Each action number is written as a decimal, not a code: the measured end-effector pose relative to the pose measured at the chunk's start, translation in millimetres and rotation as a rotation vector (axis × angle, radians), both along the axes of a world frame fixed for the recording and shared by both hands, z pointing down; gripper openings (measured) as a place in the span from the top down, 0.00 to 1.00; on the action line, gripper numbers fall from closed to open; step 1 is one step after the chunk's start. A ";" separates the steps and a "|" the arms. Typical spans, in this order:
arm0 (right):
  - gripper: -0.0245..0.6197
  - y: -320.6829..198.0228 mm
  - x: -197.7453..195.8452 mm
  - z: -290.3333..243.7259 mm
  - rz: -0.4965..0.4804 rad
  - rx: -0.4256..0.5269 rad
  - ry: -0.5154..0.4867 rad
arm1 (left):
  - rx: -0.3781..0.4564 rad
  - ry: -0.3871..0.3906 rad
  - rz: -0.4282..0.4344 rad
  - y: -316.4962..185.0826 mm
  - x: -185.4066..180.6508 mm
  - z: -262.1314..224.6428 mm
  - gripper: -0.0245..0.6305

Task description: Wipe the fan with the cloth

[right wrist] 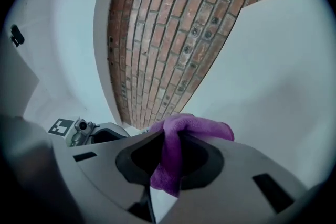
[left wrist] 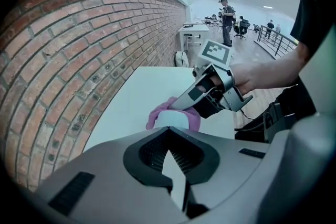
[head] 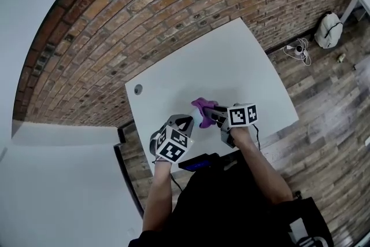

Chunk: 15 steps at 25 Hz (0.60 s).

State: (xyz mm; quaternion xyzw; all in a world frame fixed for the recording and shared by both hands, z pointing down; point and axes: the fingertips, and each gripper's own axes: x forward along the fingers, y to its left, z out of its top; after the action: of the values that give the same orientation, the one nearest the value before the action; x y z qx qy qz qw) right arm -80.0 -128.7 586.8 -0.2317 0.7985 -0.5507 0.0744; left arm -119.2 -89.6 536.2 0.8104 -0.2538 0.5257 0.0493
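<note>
A purple cloth (head: 202, 108) hangs pinched in my right gripper (head: 213, 115), whose jaws are shut on a fold of it (right wrist: 170, 160). In the left gripper view the cloth (left wrist: 157, 115) drapes behind a small white rounded object (left wrist: 176, 119), apparently the fan, just past my left gripper (left wrist: 173, 136). The right gripper (left wrist: 210, 94) reaches in there from the upper right. My left gripper (head: 186, 122) points steeply down beside the cloth with its jaws together. Whether it pinches part of the white object is hidden. Both grippers work near the front of the white table (head: 231, 61).
A brick wall (head: 144, 14) runs along the table's far and left sides. A round cable hole (head: 137, 89) sits in the table's left corner. A black device (head: 199, 162) lies at the front edge. A white bag (head: 328, 29) and cables (head: 298, 49) lie on the wooden floor.
</note>
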 end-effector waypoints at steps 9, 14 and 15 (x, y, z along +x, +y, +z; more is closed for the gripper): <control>0.86 4.8 25.6 30.8 0.066 -0.107 -0.037 | -0.002 0.004 -0.003 -0.1 0.6 0.3 0.96; 0.86 22.2 -0.5 32.2 0.002 -0.166 -0.158 | -0.001 0.001 -0.004 0.5 0.7 0.6 0.96; 0.86 23.0 -3.6 31.0 0.000 -0.171 -0.177 | -0.001 0.000 -0.003 0.5 0.9 0.5 0.96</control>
State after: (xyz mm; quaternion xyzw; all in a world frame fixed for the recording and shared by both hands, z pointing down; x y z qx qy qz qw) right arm -83.6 -105.7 617.8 -0.1877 0.7390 -0.6349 0.1246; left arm -118.4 -89.1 536.7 0.8100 -0.2547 0.5258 0.0506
